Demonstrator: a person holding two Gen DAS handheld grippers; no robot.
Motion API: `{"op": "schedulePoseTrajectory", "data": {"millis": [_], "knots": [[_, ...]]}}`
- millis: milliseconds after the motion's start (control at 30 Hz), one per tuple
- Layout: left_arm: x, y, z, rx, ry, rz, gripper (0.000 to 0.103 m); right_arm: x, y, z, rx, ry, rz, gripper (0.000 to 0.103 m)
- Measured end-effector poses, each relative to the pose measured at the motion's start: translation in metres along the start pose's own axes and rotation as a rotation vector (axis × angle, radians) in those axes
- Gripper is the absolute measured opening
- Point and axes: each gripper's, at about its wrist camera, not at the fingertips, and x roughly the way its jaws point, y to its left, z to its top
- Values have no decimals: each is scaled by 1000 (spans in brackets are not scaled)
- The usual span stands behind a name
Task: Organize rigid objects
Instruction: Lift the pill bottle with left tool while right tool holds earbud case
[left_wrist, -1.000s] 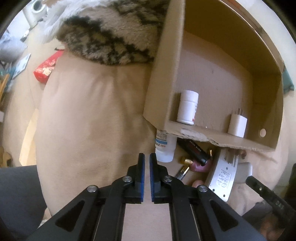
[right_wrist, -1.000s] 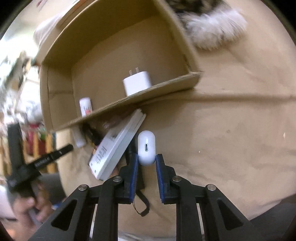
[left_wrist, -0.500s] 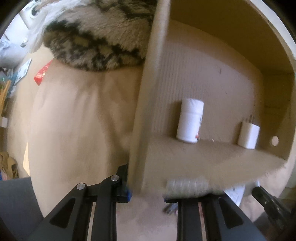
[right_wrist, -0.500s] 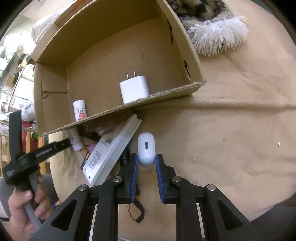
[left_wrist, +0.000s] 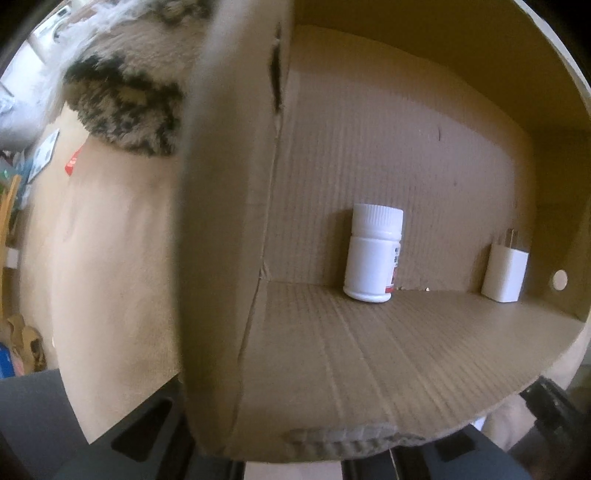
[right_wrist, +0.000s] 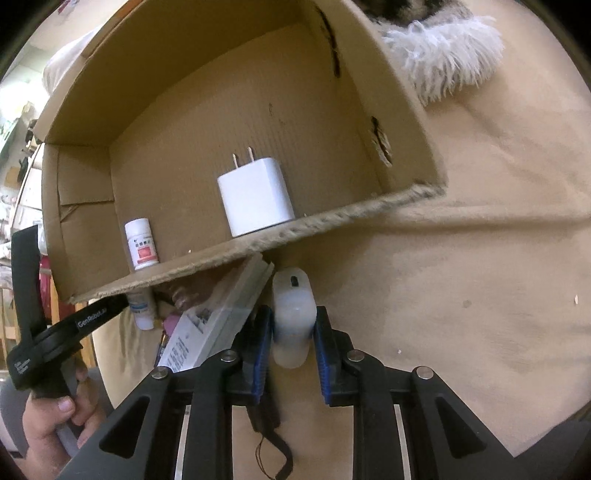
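Right gripper (right_wrist: 292, 334) pinching white case (right_wrist: 293, 317); left gripper pressed together (hidden by box).
Risks snagging cardboard box (right_wrist: 402, 110) rim, dropping case.

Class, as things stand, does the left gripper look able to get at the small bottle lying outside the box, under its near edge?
Probably not directly: the cardboard box wall overhangs the small bottle, and the left gripper, jaws shut, sits at that wall, right beside the bottle.

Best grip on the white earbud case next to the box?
Pinch the case across its long sides at the end away from the port, coming in along its length from that end. It is a narrow, smooth oval on the cloth, and the flat device crowds one side. The right gripper holds it this way.
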Motion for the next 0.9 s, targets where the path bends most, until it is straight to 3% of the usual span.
{"op": "schedulePoseTrajectory", "data": {"millis": [267, 467, 667, 767, 833, 900], "knots": [[-15, 11, -7, -17, -16, -54, 1, -8, -5, -4, 10, -8, 13, 22], [-36, 53, -6, -86, -34, -126, 1, -10, -7, -2, 25, -12, 24, 22], [-44, 70, -10, -132, -39, -180, 1, -9, -7, 0, 21, -7, 31, 21], [-50, 57, -26, -79, -53, -179, 1, -10, -8, -1, 19, -3, 24, 21], [-52, 35, -30, 0, -68, -153, 7, -11, -10, -1, 24, -1, 27, 21], [-50, 22, -35, 55, -57, -150, 25, -11, -10, -1, 25, 0, 28, 22]]}}
